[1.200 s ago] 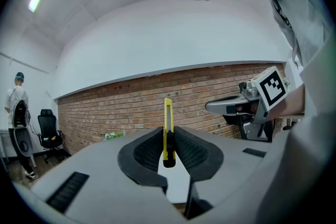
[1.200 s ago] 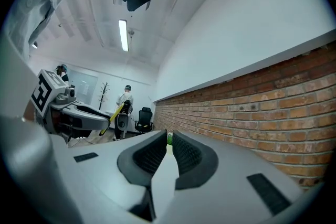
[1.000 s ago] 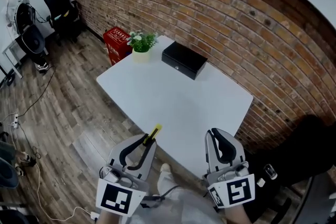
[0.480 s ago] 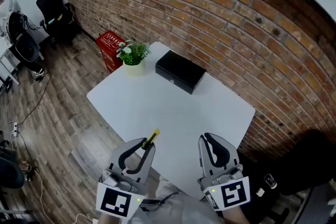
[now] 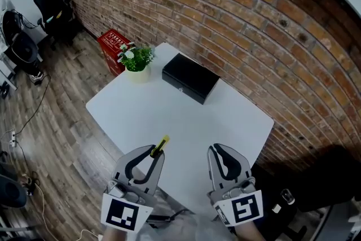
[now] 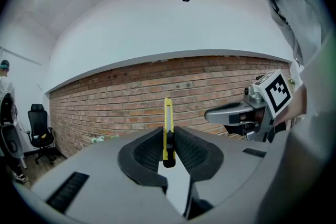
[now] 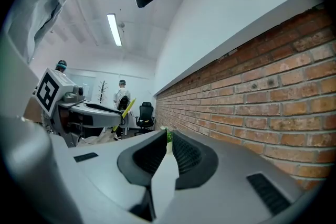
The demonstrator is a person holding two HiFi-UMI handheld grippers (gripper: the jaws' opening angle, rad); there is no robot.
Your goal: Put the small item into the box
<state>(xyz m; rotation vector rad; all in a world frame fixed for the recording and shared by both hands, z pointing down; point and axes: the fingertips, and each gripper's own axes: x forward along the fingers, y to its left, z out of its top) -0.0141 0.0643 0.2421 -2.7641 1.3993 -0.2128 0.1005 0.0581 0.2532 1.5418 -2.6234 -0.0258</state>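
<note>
Head view: left tongs (image 5: 154,153) and right tongs (image 5: 216,149) hover at the white tabletop's (image 5: 169,115) near edge. The closed black box (image 5: 190,77) sits far across, beside a potted plant (image 5: 135,58), near the brick wall (image 5: 242,20).

Left gripper view: jaws clamp a yellow cutter (image 6: 167,126) upright.

Right gripper view: jaws nearly together, empty; an office chair (image 7: 145,114) stands beyond.

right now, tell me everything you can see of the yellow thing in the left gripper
The yellow cutter looks like a small utility knife: a slim, flat, plastic-looking stick, yellow with a black part near its lower end. It is clamped between the jaws of the left gripper, standing upright along them, its upper length sticking out past the tips. In the head view it is held in the air near the front of the white table, touching only the jaws. No blade can be made out.
</note>
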